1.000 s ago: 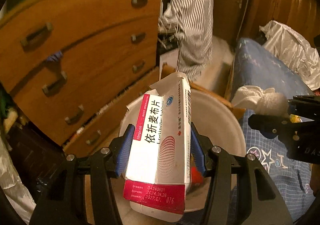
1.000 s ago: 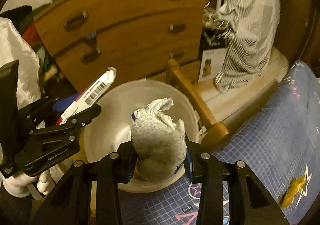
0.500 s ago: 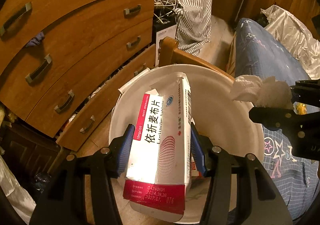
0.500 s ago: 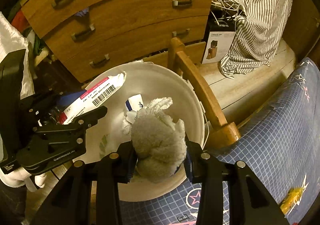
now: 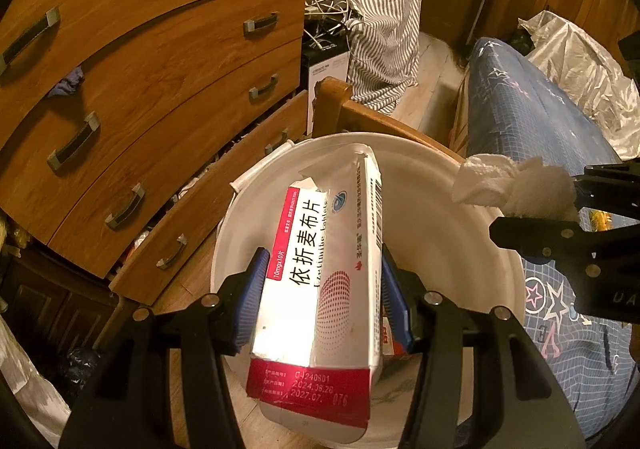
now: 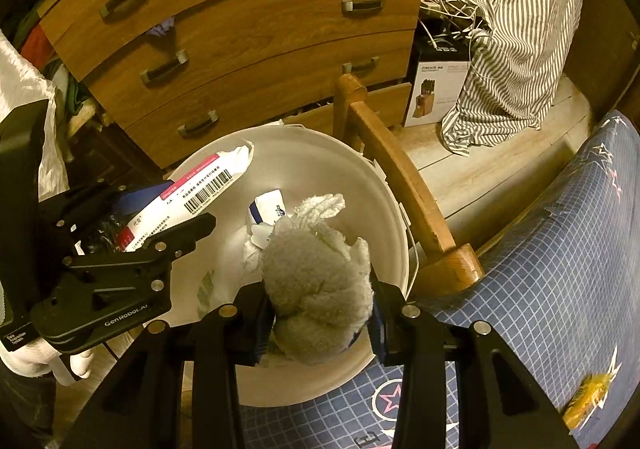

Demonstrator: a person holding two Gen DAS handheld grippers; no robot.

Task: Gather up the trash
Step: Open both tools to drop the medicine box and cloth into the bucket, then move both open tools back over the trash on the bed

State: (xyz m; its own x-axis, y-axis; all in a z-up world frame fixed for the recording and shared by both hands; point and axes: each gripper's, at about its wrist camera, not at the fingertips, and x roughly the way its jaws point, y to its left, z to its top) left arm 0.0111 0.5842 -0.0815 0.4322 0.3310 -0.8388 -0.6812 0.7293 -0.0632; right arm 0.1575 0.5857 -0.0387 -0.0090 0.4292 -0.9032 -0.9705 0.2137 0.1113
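Two bits of trash, one in each of my grippers, both over the white bin [image 6: 392, 185]. My left gripper [image 5: 320, 289] is partly closed, blue pads squeezing the sides of a medicine box [image 5: 320, 281] w/ red and white print. The box's long side runs from 6 o'clock up to 12 in the left cam — top flap torn open, far end pointing into the bin. My right gripper [image 6: 320, 297] is partly closed too, pinching a crumpled tissue wad [image 6: 316, 285] that bulges up between the pads.

What counts for the drop: the bin sits right under both loads. In the right cam the bin's mouth fills the middle, its bed-side rim at about 3 o'clock by the wooden bed rail [image 6: 400, 177], and the wad hangs inside the rim near 6. There's already a small blue-white packet [image 6: 268, 205] down in there. My left gripper w/ the box shows at 9 o'clock, box tip over the bin's far-left edge.

I think both are OK to let go. The box is closer to the rim, so it could tip out — I'd nudge it toward the middle first.
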